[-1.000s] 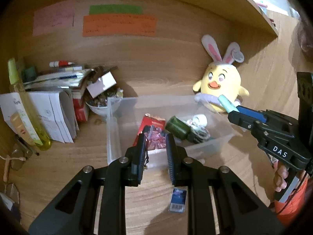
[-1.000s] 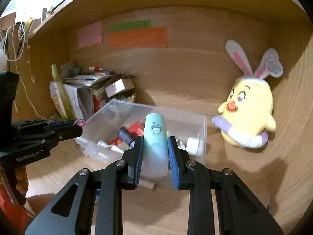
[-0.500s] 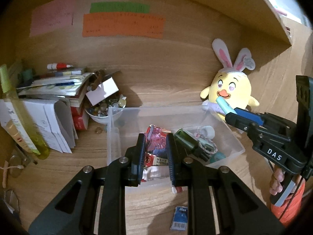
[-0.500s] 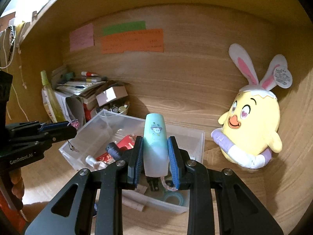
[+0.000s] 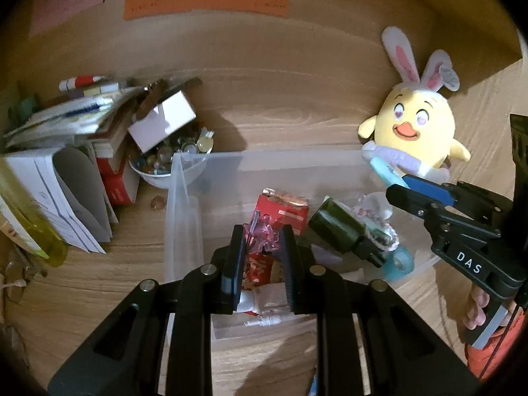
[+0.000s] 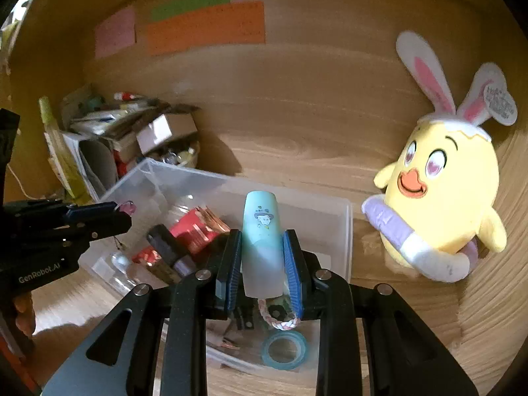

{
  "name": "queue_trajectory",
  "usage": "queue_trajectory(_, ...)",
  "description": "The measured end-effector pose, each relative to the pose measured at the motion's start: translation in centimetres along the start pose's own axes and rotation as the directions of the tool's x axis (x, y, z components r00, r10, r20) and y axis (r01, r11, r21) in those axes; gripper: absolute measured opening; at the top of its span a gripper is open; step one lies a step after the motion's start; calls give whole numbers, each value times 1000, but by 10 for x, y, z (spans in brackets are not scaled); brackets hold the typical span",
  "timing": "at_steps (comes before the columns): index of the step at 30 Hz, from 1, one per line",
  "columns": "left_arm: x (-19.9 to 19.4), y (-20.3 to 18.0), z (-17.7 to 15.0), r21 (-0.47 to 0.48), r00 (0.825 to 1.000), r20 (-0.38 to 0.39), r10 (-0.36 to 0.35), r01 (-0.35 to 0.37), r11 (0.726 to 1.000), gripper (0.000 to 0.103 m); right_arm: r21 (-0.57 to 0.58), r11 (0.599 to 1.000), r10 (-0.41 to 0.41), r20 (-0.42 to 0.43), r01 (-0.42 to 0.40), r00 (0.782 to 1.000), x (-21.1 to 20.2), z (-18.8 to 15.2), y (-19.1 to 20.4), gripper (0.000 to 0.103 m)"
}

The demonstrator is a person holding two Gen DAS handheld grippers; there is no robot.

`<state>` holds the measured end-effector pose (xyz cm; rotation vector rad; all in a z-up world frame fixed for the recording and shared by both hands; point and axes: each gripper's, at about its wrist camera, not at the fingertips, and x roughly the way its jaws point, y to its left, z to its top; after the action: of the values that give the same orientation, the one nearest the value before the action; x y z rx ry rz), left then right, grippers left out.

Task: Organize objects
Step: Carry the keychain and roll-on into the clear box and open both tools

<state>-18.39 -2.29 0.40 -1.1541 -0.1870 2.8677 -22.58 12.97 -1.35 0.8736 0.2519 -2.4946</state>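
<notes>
Left gripper (image 5: 262, 244) fingers clamped on a pink charm (image 5: 260, 239), held over the clear bin (image 5: 178, 217). Right gripper (image 6: 263, 257) fingers clamped on a mint tube (image 6: 262, 241), tube upright between the 2 pads, also above the bin, toward its right end. In the left view the right gripper (image 5: 394, 183) comes in from the right with the tube (image 5: 382, 171) tip in front of the plush. In the right view the left gripper (image 6: 122, 213) comes in from the left with the charm (image 6: 127, 207) at its tip.

Bin sits on the table (image 5: 99, 283). Inside: red packet (image 5: 285, 209), dark green bottle (image 5: 340, 231), blue tape roll (image 6: 285, 349), braided cord (image 6: 280, 321), other small clutter hard to tell. Yellow chick plush (image 6: 442, 194) with bunny ears stands just right of the bin against the back wall. Left of the bin: white bowl (image 5: 158, 178) of small bits, stack of books and papers (image 5: 66, 132), yellow-green bottle (image 5: 29, 227). Orange note (image 6: 204, 26), pink note (image 6: 115, 31) and green note (image 6: 191, 3) stuck on the wall.
</notes>
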Motion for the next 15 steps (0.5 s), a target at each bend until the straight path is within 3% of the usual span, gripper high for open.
queue_trajectory(13,14,-5,-5,38,1000,-22,2,-1,999,21,-18,999,-36,-76,35,996,28,-7,1,23)
queue_trajectory(15,12,-4,-5,35,1000,-22,2,-1,999,25,-25,999,-40,-82,38,996,30,-8,3,23)
